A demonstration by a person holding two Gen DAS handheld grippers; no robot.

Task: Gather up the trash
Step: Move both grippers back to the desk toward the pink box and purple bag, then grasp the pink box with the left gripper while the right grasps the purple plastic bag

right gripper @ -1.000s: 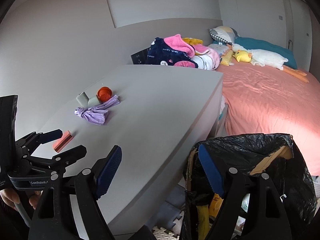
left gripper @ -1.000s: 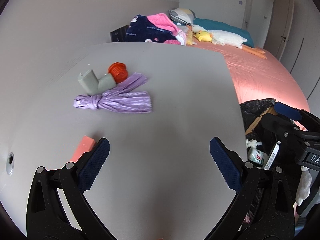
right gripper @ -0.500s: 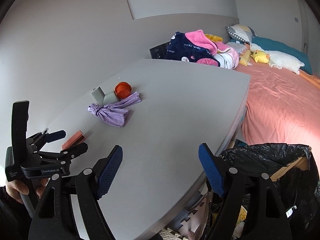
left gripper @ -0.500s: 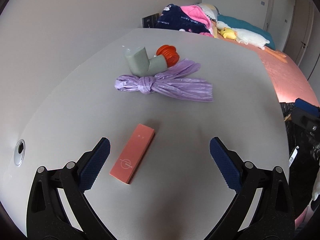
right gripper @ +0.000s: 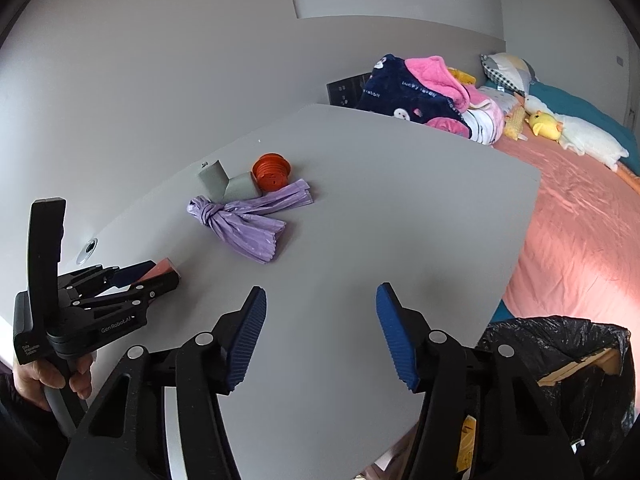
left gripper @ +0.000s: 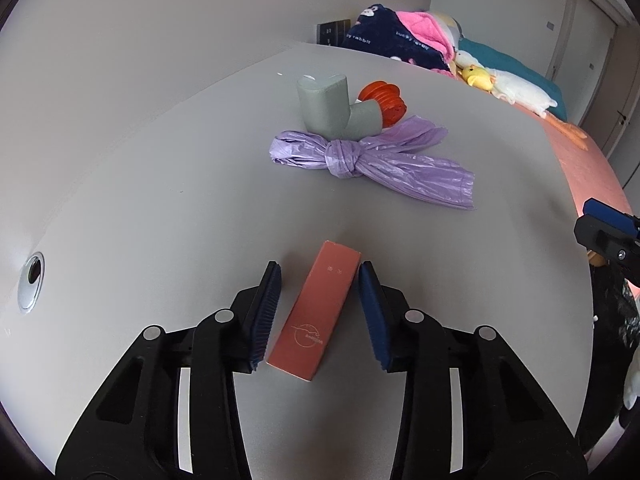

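- The grey table (left gripper: 168,184) is viewed from low and close by the left wrist camera, facing along its fingers toward the bed (left gripper: 576,160).
- The same table (right gripper: 400,216) is seen from higher and farther back by the right wrist camera.
- The purple bag (left gripper: 372,160) (right gripper: 244,220) is shared by both views.

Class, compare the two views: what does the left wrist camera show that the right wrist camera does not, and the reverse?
Only the left wrist view shows the printed top of the pink box, lying between the fingers of the left gripper.

Only the right wrist view shows the bin lined with a black bag, the hand holding the left gripper, and the open right gripper.

Both show the knotted purple bag, grey foam piece, orange spool and table.
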